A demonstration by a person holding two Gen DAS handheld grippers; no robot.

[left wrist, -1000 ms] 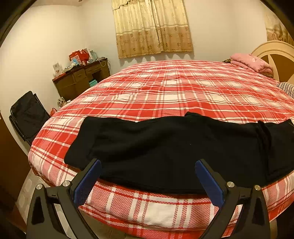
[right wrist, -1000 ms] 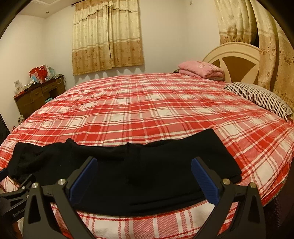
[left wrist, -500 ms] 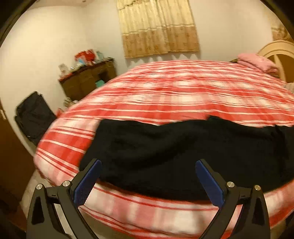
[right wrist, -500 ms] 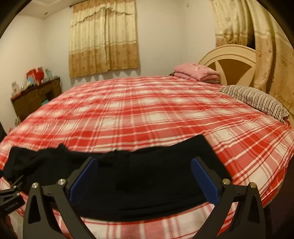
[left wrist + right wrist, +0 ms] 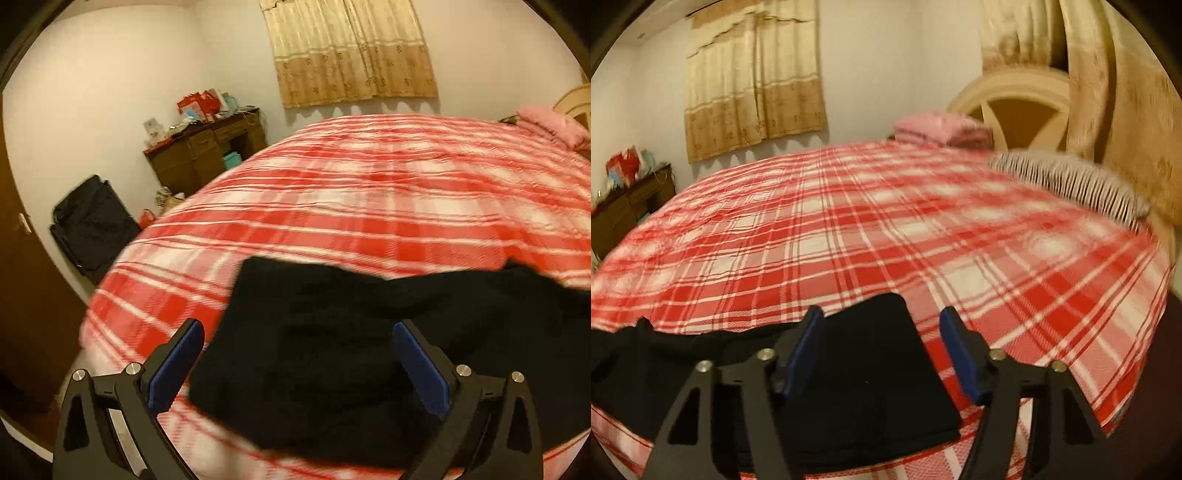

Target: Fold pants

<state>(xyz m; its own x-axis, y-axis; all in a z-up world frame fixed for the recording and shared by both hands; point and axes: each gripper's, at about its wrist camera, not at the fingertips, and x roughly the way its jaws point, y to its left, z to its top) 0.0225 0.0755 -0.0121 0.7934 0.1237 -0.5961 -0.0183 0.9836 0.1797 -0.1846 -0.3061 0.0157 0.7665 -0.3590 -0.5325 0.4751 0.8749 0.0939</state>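
Lying along the near edge of the bed:
Pants: black pants (image 5: 332,354), stretched flat and lengthwise beside the bed's near edge; one end (image 5: 886,354) lies toward the near right corner, the other toward the near left.
Fold so far: they look doubled leg on leg already, though the dark cloth hides the seams, so I cannot be sure.
Left claw: the left claw (image 5: 295,365) stands wide, its blue pads on either side of the pants' left end, pressing on nothing.
Right claw: the right claw (image 5: 882,354) is closing; the pants' right end lies between its pads, yet the pads do not look to be pinching cloth.
Step in hand: my reading is the approach to both ends, ahead of a crosswise fold.
Next move calls for: each claw going low enough to take every layer at its end, then one end carried over onto the other with the edges squared.
Risk: a pinch that catches only the top layer would pull the layers apart.
Bed: red and white plaid cover (image 5: 849,229), with a striped pillow (image 5: 1067,181) and a pink folded blanket (image 5: 942,129) at the far side by the headboard.
Room: a brown dresser (image 5: 207,155) stands off the bed's left side.
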